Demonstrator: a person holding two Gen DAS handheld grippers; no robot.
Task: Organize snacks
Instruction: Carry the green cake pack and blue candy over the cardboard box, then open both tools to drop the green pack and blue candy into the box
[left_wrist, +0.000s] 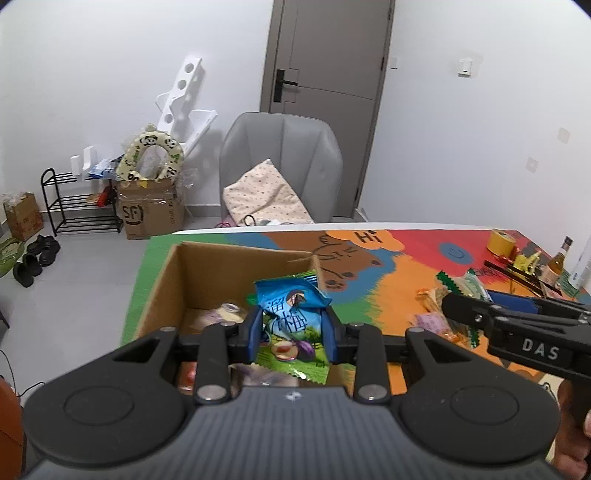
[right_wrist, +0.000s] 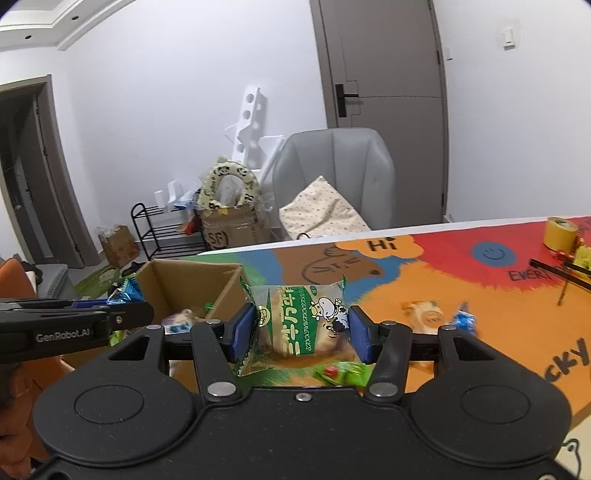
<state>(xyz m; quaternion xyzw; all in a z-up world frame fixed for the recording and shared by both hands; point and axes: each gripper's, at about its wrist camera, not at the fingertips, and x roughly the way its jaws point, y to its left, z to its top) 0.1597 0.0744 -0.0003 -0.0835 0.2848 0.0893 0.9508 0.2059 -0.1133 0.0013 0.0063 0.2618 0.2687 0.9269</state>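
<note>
My left gripper (left_wrist: 293, 334) is shut on a blue and green plum snack packet (left_wrist: 291, 317), held above the open cardboard box (left_wrist: 166, 280), which holds several snacks (left_wrist: 225, 314). My right gripper (right_wrist: 301, 332) is shut on a green and clear bread packet with a cow picture (right_wrist: 306, 325), held over the colourful table mat just right of the box (right_wrist: 177, 284). The right gripper shows at the right of the left wrist view (left_wrist: 517, 325). The left gripper shows at the left of the right wrist view (right_wrist: 74, 321).
Loose snacks lie on the mat (right_wrist: 428, 314) (left_wrist: 439, 321). A yellow tape roll (right_wrist: 561, 232), a bottle (left_wrist: 556, 262) and black sticks (right_wrist: 557, 273) stand at the far right. A grey chair with a cushion (right_wrist: 332, 177) is behind the table.
</note>
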